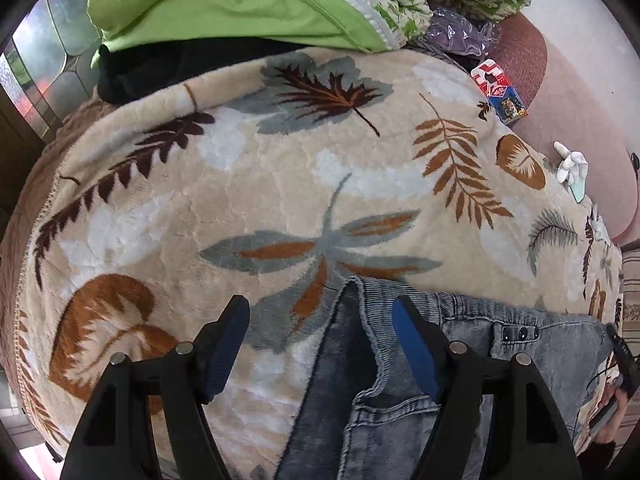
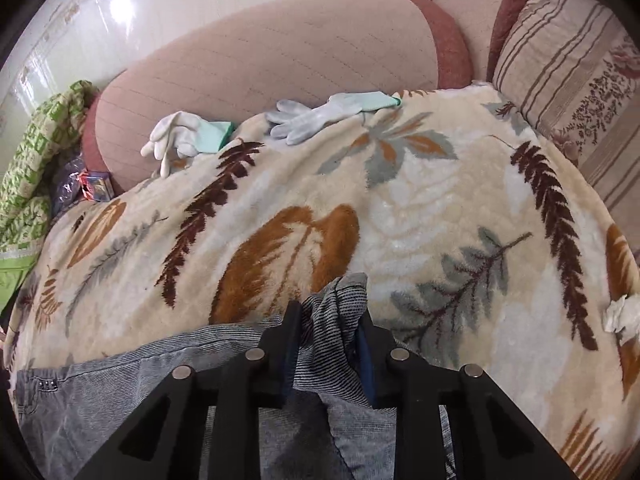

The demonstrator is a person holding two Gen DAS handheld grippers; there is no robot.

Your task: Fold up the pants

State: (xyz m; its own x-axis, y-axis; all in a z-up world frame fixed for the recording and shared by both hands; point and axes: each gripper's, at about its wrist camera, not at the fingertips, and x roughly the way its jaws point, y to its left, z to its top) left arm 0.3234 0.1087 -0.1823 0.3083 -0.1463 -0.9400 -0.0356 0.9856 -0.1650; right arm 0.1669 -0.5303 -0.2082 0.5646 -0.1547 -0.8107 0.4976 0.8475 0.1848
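Grey-blue denim pants [image 1: 360, 432] lie on a beige leaf-patterned blanket [image 1: 280, 184]. In the left wrist view the waistband corner rises between the fingers of my left gripper [image 1: 320, 308]. Its jaws stand wide. The left blue pad [image 1: 224, 348] is over bare blanket, clear of the cloth, and the right pad [image 1: 416, 348] is beside the waistband edge. In the right wrist view my right gripper [image 2: 330, 312] is shut on a bunched fold of the pants [image 2: 100, 392], which sticks up between its fingertips. The rest of the pants spreads left along the lower edge over the blanket [image 2: 400, 208].
A green quilt [image 1: 224, 0] and a small colourful box [image 1: 500, 92] lie at the back. Two white gloves [image 2: 320, 116] rest by a pink bolster cushion [image 2: 280, 52]. A striped pillow [image 2: 568, 52] is at right, a crumpled tissue [image 2: 622, 316] near the edge. A person's hand [image 1: 612, 416] shows at lower right.
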